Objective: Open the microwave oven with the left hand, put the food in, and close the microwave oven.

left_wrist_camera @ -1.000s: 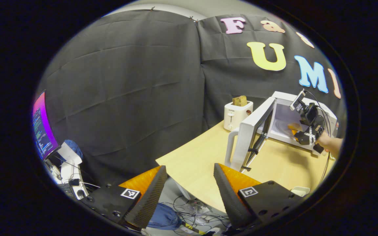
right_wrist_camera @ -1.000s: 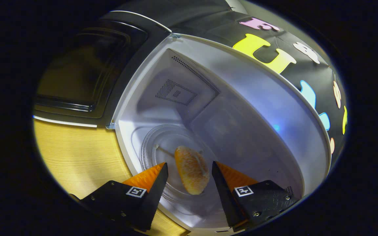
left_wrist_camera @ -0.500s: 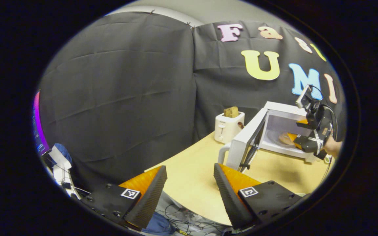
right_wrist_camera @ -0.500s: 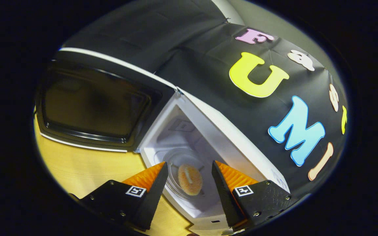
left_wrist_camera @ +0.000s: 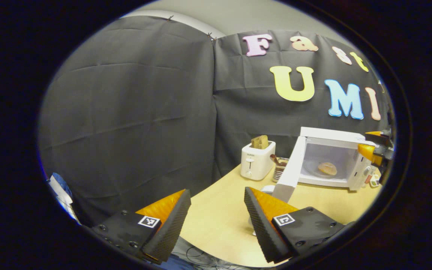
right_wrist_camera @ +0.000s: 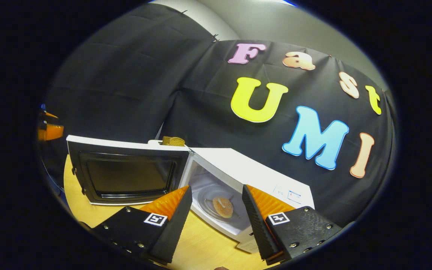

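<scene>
The white microwave (left_wrist_camera: 336, 135) (right_wrist_camera: 238, 165) stands on the wooden table with its door (left_wrist_camera: 290, 173) (right_wrist_camera: 122, 176) swung wide open. A round piece of bread (left_wrist_camera: 327, 168) (right_wrist_camera: 223, 207) lies on the glass turntable inside. My right gripper (right_wrist_camera: 216, 210) is open and empty, held back in front of the cavity, apart from the bread; its fingertips (left_wrist_camera: 369, 152) show past the oven's right side in the left gripper view. My left gripper (left_wrist_camera: 216, 213) is open and empty over the table's near edge, well away from the door.
A white toaster (left_wrist_camera: 255, 163) with a slice of bread in it stands left of the microwave, with a small holder (left_wrist_camera: 280, 165) beside it. The wooden table (left_wrist_camera: 219, 221) stretches between my left gripper and the oven.
My right gripper has pulled back out of the microwave, leaving the bread on the turntable. My left gripper has drawn farther back from the table and the door.
</scene>
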